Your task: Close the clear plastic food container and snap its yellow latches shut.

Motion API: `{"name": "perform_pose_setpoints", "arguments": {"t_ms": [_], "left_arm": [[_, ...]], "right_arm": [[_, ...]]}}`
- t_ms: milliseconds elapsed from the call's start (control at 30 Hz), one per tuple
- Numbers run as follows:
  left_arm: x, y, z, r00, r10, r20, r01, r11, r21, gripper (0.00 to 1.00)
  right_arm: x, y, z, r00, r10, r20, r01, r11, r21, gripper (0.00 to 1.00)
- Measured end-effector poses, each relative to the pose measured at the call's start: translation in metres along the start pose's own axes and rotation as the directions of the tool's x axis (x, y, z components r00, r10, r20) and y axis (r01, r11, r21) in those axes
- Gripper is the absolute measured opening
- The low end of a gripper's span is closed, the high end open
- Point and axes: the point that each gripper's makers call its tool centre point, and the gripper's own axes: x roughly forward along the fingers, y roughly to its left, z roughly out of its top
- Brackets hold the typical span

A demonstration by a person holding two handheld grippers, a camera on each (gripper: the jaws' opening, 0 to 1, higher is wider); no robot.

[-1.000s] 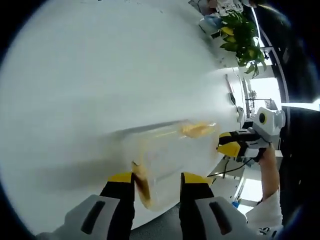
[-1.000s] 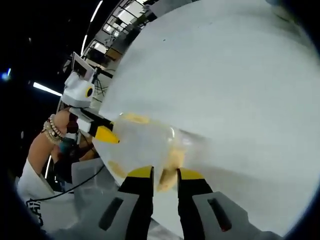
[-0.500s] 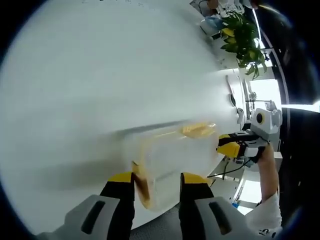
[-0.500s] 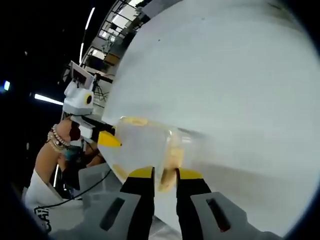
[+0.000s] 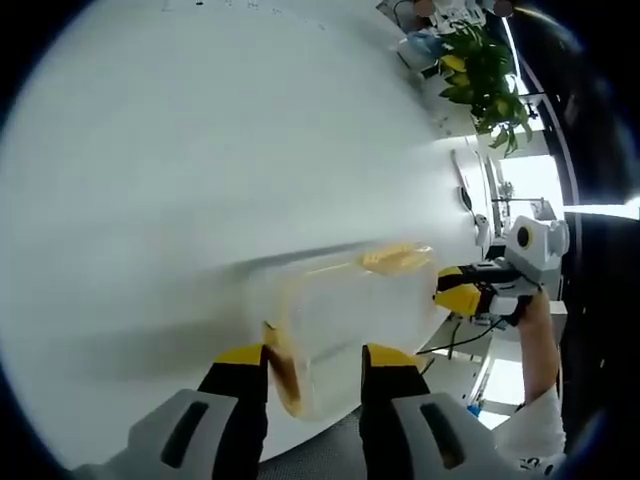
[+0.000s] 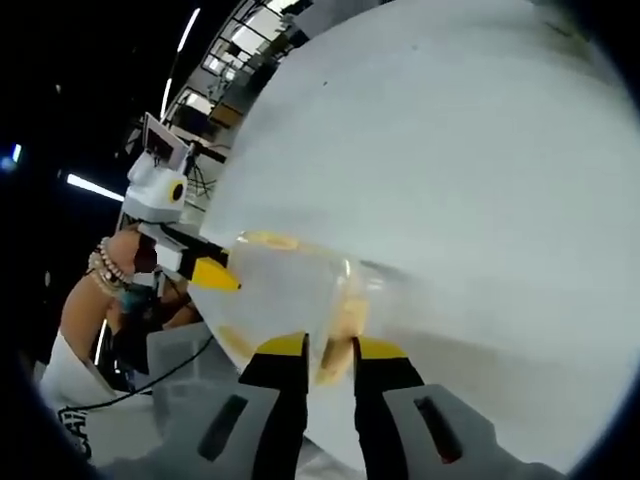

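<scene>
Almost nothing is changed across the last second. In the left gripper view the clear plastic food container (image 5: 345,320) is kept low and just right of centre on the white surface (image 5: 200,170), and the left gripper (image 5: 315,362) is kept at the bottom of the frame, its fingers (image 5: 243,358) spread on either side of the container's near end. A yellow latch (image 5: 283,372) is seen between them, close against the left one, but it cannot be told whether it is touched. Further right a second yellow latch (image 5: 395,260) is seen on the far side of the container. The right gripper (image 5: 462,292) is held at the container's right end, with a person's arm (image 5: 540,345) behind it and a green plant (image 5: 485,70) at the upper right.

In the right gripper view the left gripper (image 6: 200,265) is seen at the left of the frame by the container's (image 6: 290,290) left end, beside a wrist wearing bracelets (image 6: 100,268); this is drawn back up to roughly its place of a second ago, after a small drop half a second ago. At bottom centre the right gripper (image 6: 328,352) is narrowed onto a yellow latch (image 6: 330,360), which appears pinched.

For the task, this stillness is read as a sustained squeeze at both ends: the lid appears already down, and whether the latches are yet snapped cannot be told from these blurred frames
</scene>
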Motion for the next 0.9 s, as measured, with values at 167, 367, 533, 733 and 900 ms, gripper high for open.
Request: {"name": "perform_pose_setpoints", "arguments": {"t_ms": [167,367,533,733,900], "left_arm": [[-0.001,0.0,0.0,1.0,0.002,0.011,-0.002,1.0,-0.001,0.31],[-0.001,-0.002,0.002,1.0,0.023,0.014,-0.023,1.0,0.004,0.3],[-0.001,-0.001,0.001,1.0,0.014,0.01,-0.014,1.0,0.007,0.28],[-0.002,-0.003,0.002,0.999,0.017,0.039,-0.018,0.999,0.034,0.31],[0.0,-0.006,0.003,0.998,0.027,0.056,-0.03,0.997,0.07,0.36]], "right_arm": [[0.0,0.001,0.002,0.997,-0.072,0.009,0.073,0.991,-0.113,0.13],[0.002,0.004,0.004,0.993,-0.119,-0.012,0.115,0.977,-0.181,0.13],[0.003,0.002,0.004,0.993,-0.121,-0.014,0.116,0.976,-0.185,0.13],[0.003,0.003,0.005,0.991,-0.13,-0.008,0.126,0.973,-0.195,0.13],[0.002,-0.005,0.011,0.975,-0.219,0.02,0.216,0.933,-0.288,0.23]]}}
